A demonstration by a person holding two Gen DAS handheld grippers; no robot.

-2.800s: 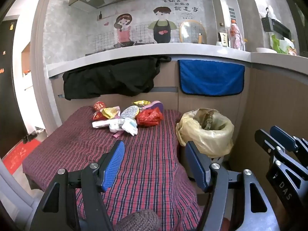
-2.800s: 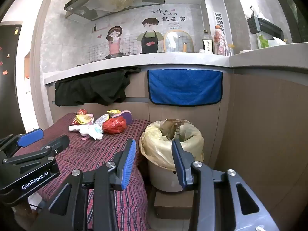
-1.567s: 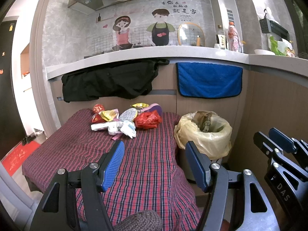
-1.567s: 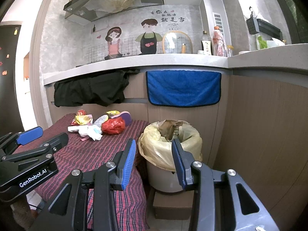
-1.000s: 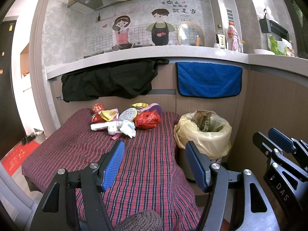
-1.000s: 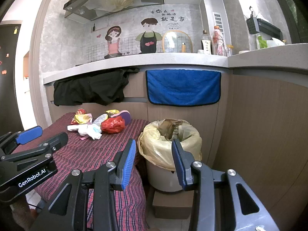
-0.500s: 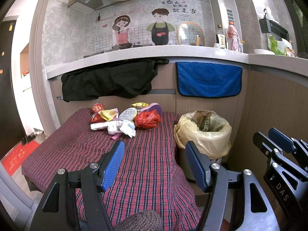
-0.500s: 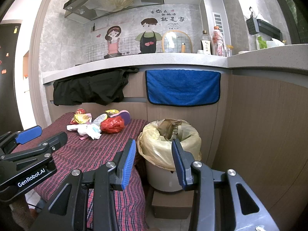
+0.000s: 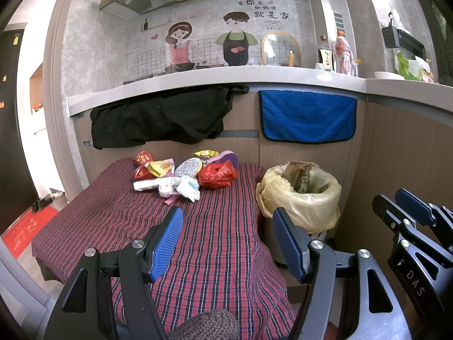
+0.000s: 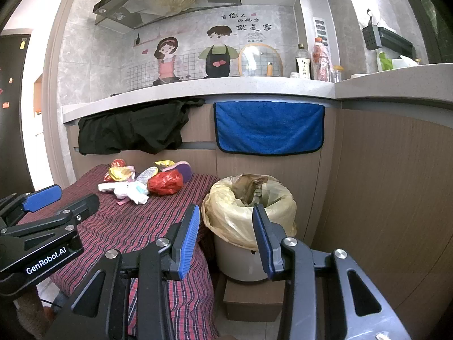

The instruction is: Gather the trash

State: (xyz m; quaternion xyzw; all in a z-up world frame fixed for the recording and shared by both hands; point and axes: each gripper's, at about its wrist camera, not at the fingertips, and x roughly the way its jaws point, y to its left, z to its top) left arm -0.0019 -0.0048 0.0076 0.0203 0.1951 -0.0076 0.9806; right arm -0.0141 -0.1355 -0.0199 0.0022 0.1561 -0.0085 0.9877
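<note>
Above the table (image 9: 226, 255), both grippers (image 9: 226, 226) hover open.

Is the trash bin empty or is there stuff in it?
Not empty. The trash bin already has brown crumpled rubbish poking up inside its yellow bag; how full underneath, I cannot tell.

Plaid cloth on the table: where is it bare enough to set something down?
The plaid cloth is bare across its whole near half, from the trash pile forward to the left gripper, and along its left side. It is crowded only at the far edge, by the cabinet. The lined bin borders the right edge.
</note>
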